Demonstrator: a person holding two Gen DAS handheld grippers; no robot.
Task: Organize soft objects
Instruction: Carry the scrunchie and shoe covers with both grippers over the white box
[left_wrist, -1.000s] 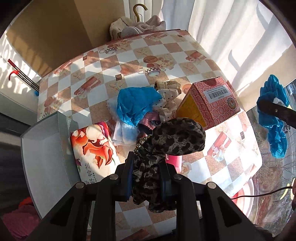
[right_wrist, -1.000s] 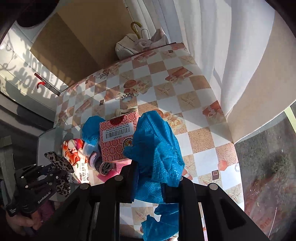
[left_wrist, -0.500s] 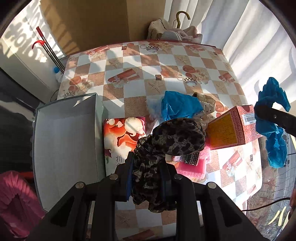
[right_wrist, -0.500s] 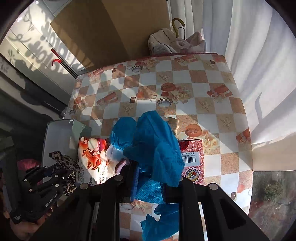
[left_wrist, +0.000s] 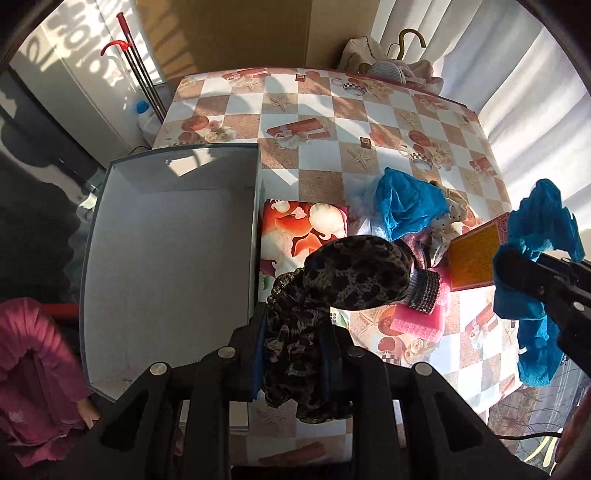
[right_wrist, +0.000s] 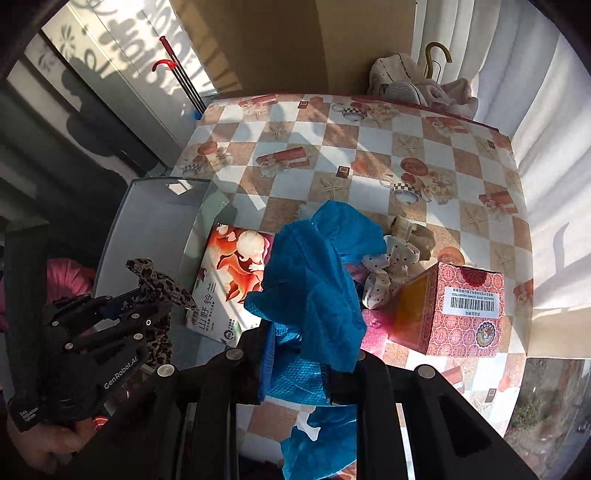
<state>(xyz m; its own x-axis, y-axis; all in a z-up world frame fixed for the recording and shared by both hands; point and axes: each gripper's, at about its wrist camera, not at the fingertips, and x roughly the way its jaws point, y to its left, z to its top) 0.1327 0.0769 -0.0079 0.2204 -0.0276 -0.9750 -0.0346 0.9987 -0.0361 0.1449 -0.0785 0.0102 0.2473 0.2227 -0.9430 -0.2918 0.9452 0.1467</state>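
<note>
While both grippers keep their loads, the view has swung left over the last second — the grey box (left_wrist: 166, 258), earlier only a sliver at the edge, now fills the left wrist view. The left gripper (left_wrist: 291, 350) is clamped on the leopard-print cloth (left_wrist: 354, 273), held just right of the box wall, above the printed packet (left_wrist: 299, 229). The right gripper (right_wrist: 295, 354) is clamped on the blue cloth (right_wrist: 314, 280), over the pile beside the red carton (right_wrist: 461, 310). Judging by this, the leopard piece seems near its drop — the box looks empty.
</note>
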